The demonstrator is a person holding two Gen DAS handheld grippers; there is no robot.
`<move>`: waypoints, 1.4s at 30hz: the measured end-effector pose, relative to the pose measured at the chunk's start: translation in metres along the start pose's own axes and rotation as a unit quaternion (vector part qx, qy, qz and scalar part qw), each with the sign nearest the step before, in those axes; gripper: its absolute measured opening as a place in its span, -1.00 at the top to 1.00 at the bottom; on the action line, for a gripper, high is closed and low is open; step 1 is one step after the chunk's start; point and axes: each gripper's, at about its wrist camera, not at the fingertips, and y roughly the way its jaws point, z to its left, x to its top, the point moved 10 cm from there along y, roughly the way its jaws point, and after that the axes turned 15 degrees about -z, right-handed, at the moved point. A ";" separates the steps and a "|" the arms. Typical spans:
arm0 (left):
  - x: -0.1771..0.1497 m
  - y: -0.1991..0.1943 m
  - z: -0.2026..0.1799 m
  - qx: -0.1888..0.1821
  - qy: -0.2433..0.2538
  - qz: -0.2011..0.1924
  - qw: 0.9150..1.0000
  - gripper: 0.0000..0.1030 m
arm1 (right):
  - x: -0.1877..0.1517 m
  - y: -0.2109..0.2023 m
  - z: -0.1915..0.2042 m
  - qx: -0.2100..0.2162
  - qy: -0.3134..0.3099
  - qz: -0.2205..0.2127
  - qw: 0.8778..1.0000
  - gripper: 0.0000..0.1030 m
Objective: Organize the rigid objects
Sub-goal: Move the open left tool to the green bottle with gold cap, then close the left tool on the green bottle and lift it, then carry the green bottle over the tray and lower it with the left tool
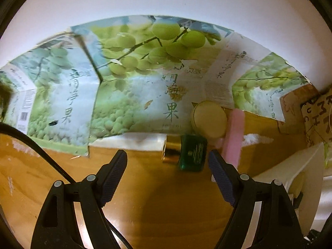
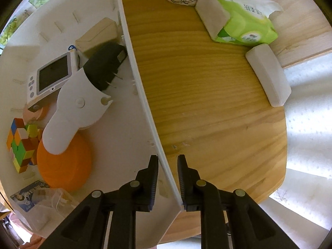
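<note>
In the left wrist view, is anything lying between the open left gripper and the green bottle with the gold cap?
No. In the left wrist view only bare wooden table lies between the left gripper and the green bottle, which lies on its side just beyond its fingertips.

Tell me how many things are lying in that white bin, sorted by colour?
White bin, contents seen from the right claw's camera:
White: 2, a handheld controller and a small-screen gadget
Black: 1, a plug adapter
Orange: 1, a round bowl
Multicoloured: 1, a puzzle cube
Beige: 1, a block
Blue: 1, a printed packet
Total: 7
</note>
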 end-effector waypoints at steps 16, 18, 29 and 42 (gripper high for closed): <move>-0.006 0.020 -0.013 -0.031 -0.013 0.028 0.999 0.10 | -0.002 -0.003 0.012 -0.012 -0.003 0.011 1.000 0.61; -0.007 0.019 -0.014 -0.029 -0.014 0.026 0.999 0.10 | -0.002 -0.003 0.013 -0.010 -0.006 0.011 1.000 0.61; -0.057 -0.010 -0.002 0.004 -0.031 0.029 0.999 0.11 | -0.008 -0.005 0.019 0.022 -0.046 -0.002 0.999 0.64; -0.143 -0.090 -0.007 0.056 -0.096 0.014 0.994 0.11 | -0.014 -0.010 0.032 0.080 -0.159 -0.025 0.984 0.65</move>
